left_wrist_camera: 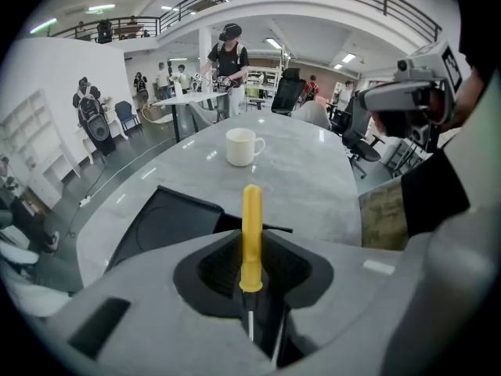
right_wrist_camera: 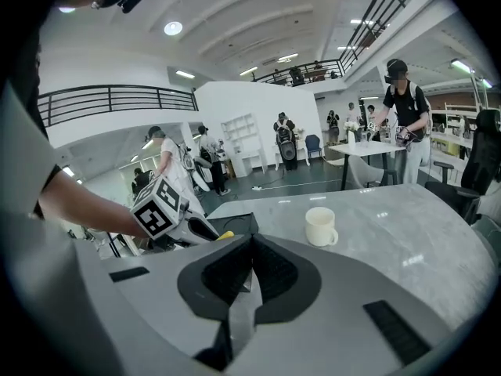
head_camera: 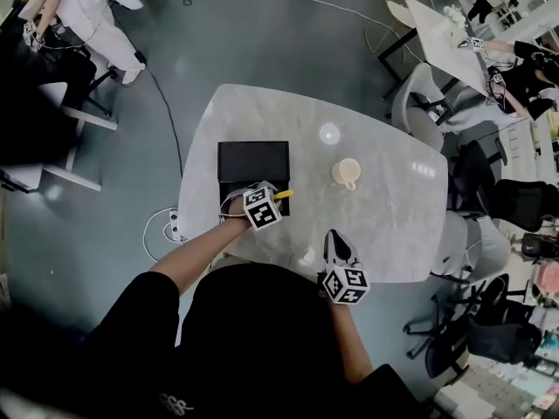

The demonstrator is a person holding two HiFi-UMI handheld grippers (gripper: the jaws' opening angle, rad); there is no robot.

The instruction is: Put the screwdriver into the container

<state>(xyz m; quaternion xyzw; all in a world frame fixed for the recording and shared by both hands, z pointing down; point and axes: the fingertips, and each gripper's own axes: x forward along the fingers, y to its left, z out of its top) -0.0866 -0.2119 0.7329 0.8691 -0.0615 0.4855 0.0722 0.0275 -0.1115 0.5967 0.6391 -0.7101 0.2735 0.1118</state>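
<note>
One yellow screwdriver (left_wrist_camera: 251, 210), likely light, stiff and slippery, sits pinched by its handle in the left gripper (left_wrist_camera: 250, 251); right gripper (right_wrist_camera: 250, 258) closed, empty.

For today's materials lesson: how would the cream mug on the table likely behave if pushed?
The mug looks ceramic, so it is probably stiff and breakable if dropped. Upright on a broad base, it would likely slide across the glossy table rather than tip. Being round, it might roll if toppled.

Yellow-handled screwdriver (left_wrist_camera: 251, 233) gripped by its shaft; open black container (head_camera: 253, 160) just beyond.
</note>
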